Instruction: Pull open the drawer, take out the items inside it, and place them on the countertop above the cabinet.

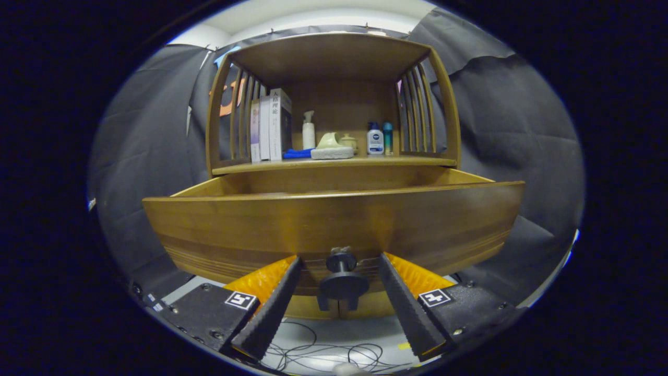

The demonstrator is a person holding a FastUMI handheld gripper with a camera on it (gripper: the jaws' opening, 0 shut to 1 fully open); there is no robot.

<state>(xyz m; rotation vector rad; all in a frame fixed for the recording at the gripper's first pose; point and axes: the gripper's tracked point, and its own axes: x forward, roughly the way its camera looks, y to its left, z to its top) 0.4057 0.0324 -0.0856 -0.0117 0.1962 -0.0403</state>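
Between the two fingers of the hand-held gripper [340, 261] stands one dark round knob [343, 282] on the front of the wooden drawer [334, 224]. Both fingers are spread apart, one on each side of the knob and clear of it, so the grip is released and grasps nothing. Each finger carries one small square marker near its base.

That drawer is pulled out from the cabinet [334, 57]; its front panel lies right ahead of the fingertips, and its two side walls run back to the cabinet body (the inside of the drawer is hidden behind the front panel, so I cannot tell what lies in it).

Above the drawer is the counter [334, 164], enclosed by slatted sides and a wooden top. On it, toward the left slats, stand three books [270, 129] upright, side by side. Next to them is one white pump bottle [308, 131], with one blue cloth [297, 153] lying in front of it. Near the middle rests one pale block [332, 152] with a pale green object on top and a small lidded jar [348, 141] behind. Toward the right slats stand two bottles: a white one with a blue cap [374, 139] and a slim teal one [388, 137].

Below the fingers, thin cables [323, 352] loop on the pale floor.
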